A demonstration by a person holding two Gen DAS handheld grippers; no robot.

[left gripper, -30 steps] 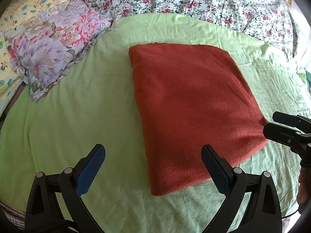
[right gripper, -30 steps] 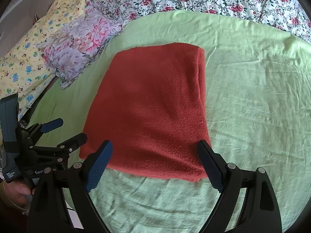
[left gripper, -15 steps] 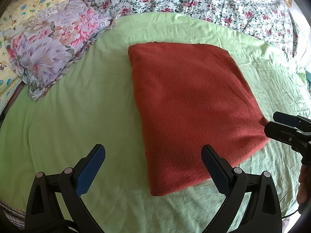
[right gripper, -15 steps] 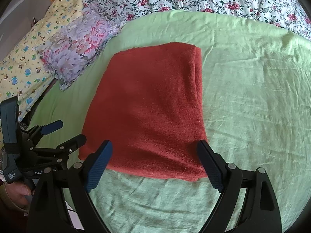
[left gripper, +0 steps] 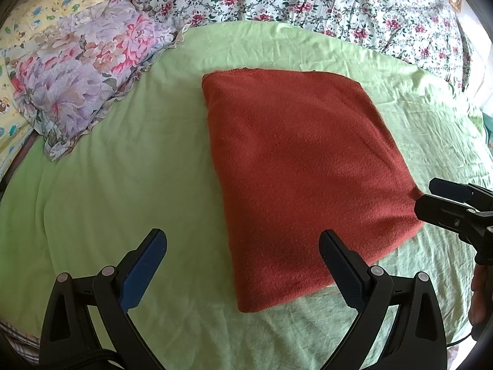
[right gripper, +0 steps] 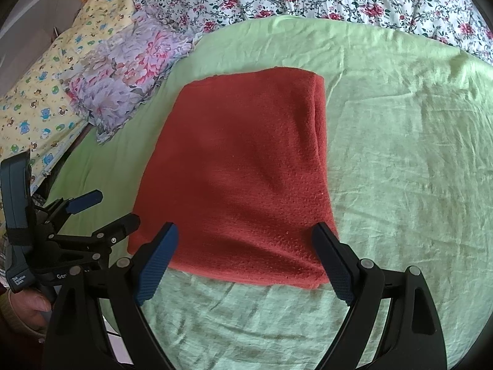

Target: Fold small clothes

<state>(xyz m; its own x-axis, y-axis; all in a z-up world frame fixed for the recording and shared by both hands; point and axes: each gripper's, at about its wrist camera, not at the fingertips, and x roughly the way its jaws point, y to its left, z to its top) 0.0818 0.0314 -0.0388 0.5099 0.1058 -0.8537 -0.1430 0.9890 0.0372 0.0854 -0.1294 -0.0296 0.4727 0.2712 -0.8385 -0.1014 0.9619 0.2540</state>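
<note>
A green sheet (left gripper: pixel 123 160) covers the bed, with a flowered pillow (left gripper: pixel 83 71) at its far left. A folded rust-red garment (left gripper: pixel 302 166) lies flat mid-sheet. The left gripper (left gripper: pixel 243 265) and right gripper (right gripper: pixel 246 256) hover at its near edge, jaws released, holding nothing.

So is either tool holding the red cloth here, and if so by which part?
Nothing is held. Both the left tool and right tool are open, hovering at the near edge of the folded red cloth.

yellow pillow (right gripper: pixel 37 104) cropped (left edge), label lettering (right gripper: pixel 19 280) unreadable
</note>
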